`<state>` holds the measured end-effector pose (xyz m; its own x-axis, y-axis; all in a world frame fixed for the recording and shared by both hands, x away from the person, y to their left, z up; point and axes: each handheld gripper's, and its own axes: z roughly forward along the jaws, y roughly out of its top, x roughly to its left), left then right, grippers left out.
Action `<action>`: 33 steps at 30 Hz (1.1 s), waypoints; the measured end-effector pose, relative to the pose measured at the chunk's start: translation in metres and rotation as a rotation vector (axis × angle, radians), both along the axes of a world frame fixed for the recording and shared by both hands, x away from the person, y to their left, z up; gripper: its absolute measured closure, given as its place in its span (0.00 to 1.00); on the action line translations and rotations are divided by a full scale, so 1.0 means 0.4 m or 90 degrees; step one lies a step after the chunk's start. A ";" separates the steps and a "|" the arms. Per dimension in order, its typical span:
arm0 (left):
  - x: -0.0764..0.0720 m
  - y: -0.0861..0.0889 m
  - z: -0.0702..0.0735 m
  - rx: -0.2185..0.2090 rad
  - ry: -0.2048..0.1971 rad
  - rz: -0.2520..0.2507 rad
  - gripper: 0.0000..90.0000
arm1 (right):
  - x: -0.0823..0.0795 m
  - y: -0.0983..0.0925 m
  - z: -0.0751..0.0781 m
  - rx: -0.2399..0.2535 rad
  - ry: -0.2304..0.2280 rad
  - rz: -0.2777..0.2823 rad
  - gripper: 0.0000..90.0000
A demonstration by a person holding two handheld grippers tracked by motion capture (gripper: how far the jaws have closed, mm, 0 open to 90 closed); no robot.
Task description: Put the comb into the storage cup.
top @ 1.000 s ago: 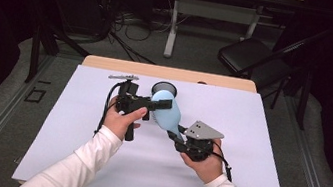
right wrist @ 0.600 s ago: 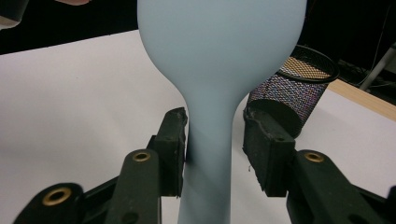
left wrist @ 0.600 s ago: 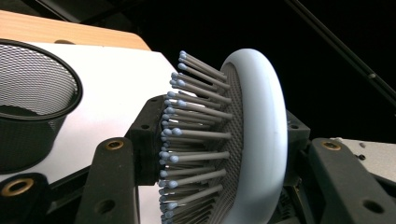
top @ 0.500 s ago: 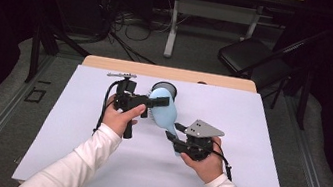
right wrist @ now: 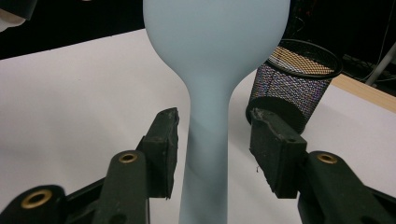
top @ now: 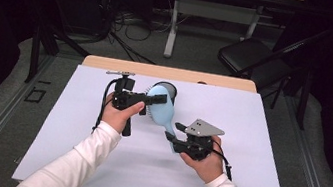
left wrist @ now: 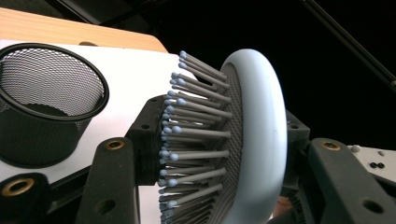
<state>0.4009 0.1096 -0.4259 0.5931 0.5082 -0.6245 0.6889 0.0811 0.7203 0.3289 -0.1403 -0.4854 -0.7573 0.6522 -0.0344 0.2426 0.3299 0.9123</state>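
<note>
White sheet [top: 92, 163] over a wooden table [top: 168, 72], dark room behind with a folding chair [top: 256, 59] at two o'clock. Hairbrush [top: 161, 110], pale blue, held off the sheet near the centre, head toward twelve o'clock, handle toward five. Left gripper [top: 156, 100] at ten o'clock of the brush: jaws clamped on the head, one pad against the bristles [left wrist: 191, 140], the other on the smooth back. Right gripper [top: 175, 129] at five o'clock: jaws have just been opening, pads [right wrist: 163, 140] standing apart either side of the handle, not pressing it. Black mesh cup [top: 169, 90], upright, just behind the brush head at twelve o'clock.
</note>
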 end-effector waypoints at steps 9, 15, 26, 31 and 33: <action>0.015 0.008 0.002 0.011 0.007 0.018 0.54 | -0.001 0.002 0.003 0.006 0.007 0.000 0.52; 0.024 0.010 0.004 0.027 0.005 0.019 0.54 | 0.002 0.006 0.009 0.000 0.011 0.001 0.46; 0.041 0.020 0.015 0.046 -0.005 0.038 0.54 | 0.017 0.001 0.016 0.003 0.006 0.025 0.40; 0.047 0.020 0.024 0.050 -0.012 0.036 0.54 | 0.021 -0.006 0.026 0.009 0.000 0.029 0.39; 0.048 0.019 0.027 0.051 -0.016 0.039 0.54 | 0.021 -0.008 0.028 0.011 -0.008 0.031 0.39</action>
<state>0.4200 0.1173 -0.4152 0.5743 0.5911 -0.5664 0.6665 0.0642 0.7428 0.3372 -0.1434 -0.4743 -0.7879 0.6150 -0.0331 0.2151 0.3252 0.9209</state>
